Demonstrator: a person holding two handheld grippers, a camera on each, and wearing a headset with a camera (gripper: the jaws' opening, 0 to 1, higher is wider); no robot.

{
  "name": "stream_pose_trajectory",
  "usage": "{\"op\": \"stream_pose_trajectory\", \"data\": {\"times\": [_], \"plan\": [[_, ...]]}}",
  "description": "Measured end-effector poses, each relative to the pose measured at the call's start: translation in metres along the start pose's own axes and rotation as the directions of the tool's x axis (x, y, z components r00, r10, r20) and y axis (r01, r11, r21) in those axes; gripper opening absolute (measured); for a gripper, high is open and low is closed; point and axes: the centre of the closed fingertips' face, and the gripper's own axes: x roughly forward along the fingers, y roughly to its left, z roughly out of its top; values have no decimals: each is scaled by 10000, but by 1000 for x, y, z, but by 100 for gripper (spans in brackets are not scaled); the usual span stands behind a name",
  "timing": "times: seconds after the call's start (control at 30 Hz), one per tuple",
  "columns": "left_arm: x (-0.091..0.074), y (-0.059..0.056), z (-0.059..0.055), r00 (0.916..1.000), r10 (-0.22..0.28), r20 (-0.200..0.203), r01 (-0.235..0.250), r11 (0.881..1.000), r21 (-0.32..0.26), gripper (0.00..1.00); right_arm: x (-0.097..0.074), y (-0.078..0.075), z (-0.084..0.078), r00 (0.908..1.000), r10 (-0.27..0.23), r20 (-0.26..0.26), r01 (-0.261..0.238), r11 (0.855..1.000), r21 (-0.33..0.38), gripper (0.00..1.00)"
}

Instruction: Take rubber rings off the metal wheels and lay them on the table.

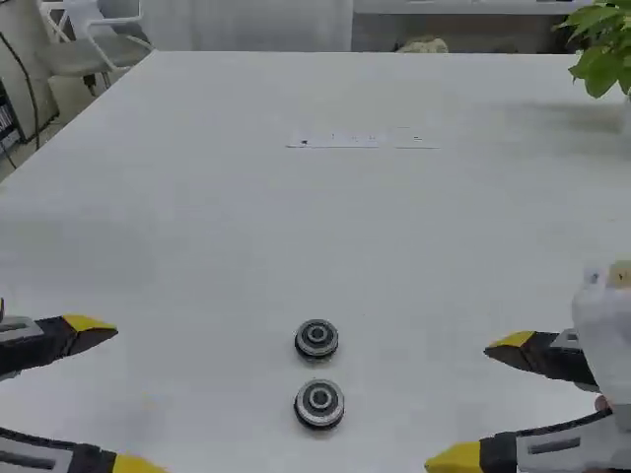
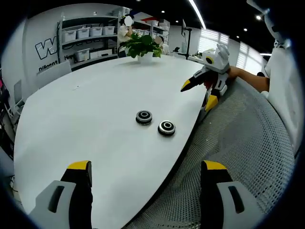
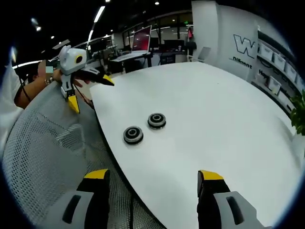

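Jaws wide, empty: left gripper (image 1: pixel 113 394), right gripper (image 1: pixel 483 399); wheels (image 1: pixel 316 339) between; plant (image 1: pixel 601 44) far corner.

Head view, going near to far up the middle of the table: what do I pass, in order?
First the near wheel → far wheel → pale strip lying flat → far edge of the table.

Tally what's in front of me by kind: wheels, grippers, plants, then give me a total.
metal wheels, on the table: 2
grippers, the left gripper and the right gripper, both open: 2
plant: 1
Total: 5
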Motion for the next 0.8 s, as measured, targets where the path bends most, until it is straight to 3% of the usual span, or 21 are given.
{"op": "stream_pose_trajectory", "data": {"times": [0.13,0.57,0.8], "plan": [[-1,-1,5,9996,-55,277,55,10000,-18,93,1,5,-3,9997,234,-124,-234,9997,-17,73],[-4,-7,15,9954,-310,909,343,9988,-356,92,-1,10,1,9986,482,220,-487,9986,209,73],[-3,-9,13,9961,-386,794,422,9982,-434,91,-2,8,3,9985,424,344,-435,9986,300,72]]}}
